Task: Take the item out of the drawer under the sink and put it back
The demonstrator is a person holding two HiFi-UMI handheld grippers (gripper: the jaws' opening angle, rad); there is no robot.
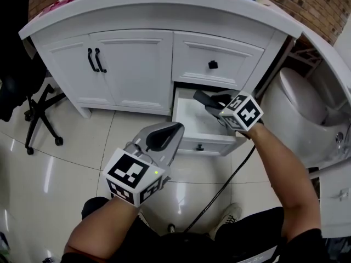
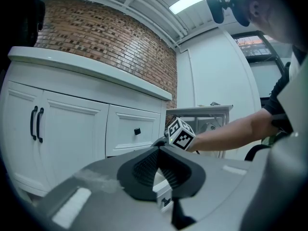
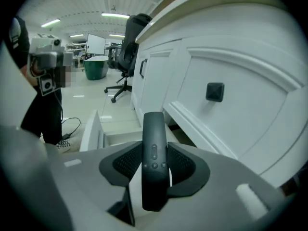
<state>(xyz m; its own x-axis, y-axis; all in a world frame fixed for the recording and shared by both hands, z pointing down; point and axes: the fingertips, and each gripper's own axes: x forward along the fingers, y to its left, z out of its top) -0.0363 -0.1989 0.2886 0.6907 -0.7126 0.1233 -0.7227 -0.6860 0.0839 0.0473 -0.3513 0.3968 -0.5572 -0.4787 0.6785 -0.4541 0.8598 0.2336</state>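
Below the white vanity (image 1: 131,64), the right gripper (image 3: 154,150) is clamped on the dark remote (image 3: 154,129), whose long axis runs forward along the jaws, just above the pulled-out drawer (image 1: 204,142), while the left gripper (image 1: 163,136), jaws together and empty, hangs farther back over the floor tiles (image 1: 66,169).

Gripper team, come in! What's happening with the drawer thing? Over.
Right gripper clamped on black remote, over open drawer. Left gripper shut, empty. Nothing in the way.
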